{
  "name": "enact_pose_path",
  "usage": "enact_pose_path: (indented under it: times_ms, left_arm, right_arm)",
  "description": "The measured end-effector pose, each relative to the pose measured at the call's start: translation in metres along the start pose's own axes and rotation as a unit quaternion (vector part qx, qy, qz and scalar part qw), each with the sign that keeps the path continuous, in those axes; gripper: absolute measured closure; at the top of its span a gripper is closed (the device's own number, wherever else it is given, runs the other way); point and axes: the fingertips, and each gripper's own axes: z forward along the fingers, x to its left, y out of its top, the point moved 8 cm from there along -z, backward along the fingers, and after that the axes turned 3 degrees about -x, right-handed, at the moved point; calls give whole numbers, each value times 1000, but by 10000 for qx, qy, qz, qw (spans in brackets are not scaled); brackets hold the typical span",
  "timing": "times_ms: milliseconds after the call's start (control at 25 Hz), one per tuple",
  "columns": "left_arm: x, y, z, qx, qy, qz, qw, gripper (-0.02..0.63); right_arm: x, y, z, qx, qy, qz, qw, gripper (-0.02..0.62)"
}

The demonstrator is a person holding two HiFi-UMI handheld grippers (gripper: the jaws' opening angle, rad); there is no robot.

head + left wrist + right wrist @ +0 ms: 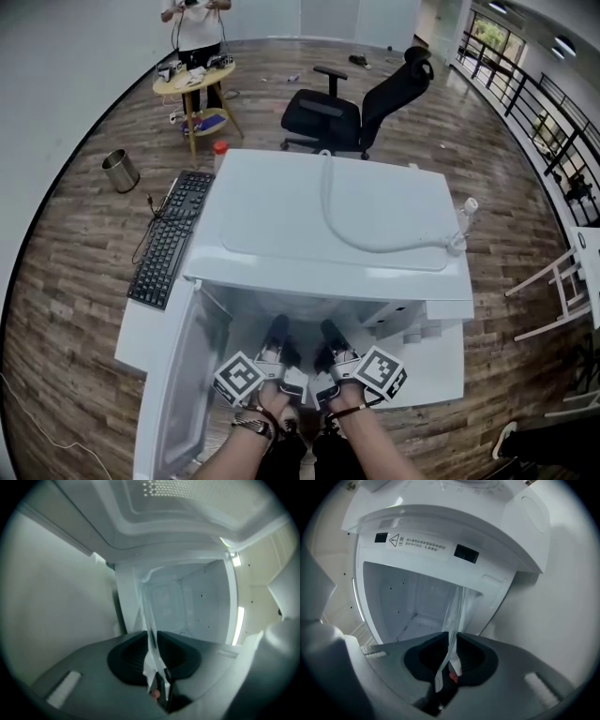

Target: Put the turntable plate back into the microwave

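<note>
Wood floor [75,281]; microwave [375,187] label [412,543] unreadable; turntable plate [453,620] gripped.

We count one white box-shaped microwave [328,225], one clear glass turntable plate [456,611], two claws, the left claw [277,330] and the right claw [332,334], one black keyboard [172,239] at left, one black office chair [361,108] far off, one shiny metal bin [120,171], one small round yellow desk [192,80], one red-capped bottle [219,148] and one clear bottle [466,214].

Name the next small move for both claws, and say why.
Probably ease the turntable plate forward into the microwave cavity. The left claw and right claw each pinch its rim, the door stands open, and the cavity lies straight ahead.
</note>
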Motion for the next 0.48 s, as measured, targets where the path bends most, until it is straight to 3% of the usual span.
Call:
enact_pose_path:
  times_ms: [240,480]
  left_arm:
    - [2,0,-4,166,303,364,9987,522]
    - [0,-2,-14,321,282,391,9983,512]
  right_arm:
    - [-5,-2,0,9,-70,27,10000,548]
    - [-5,-1,0,2,-62,26,10000,548]
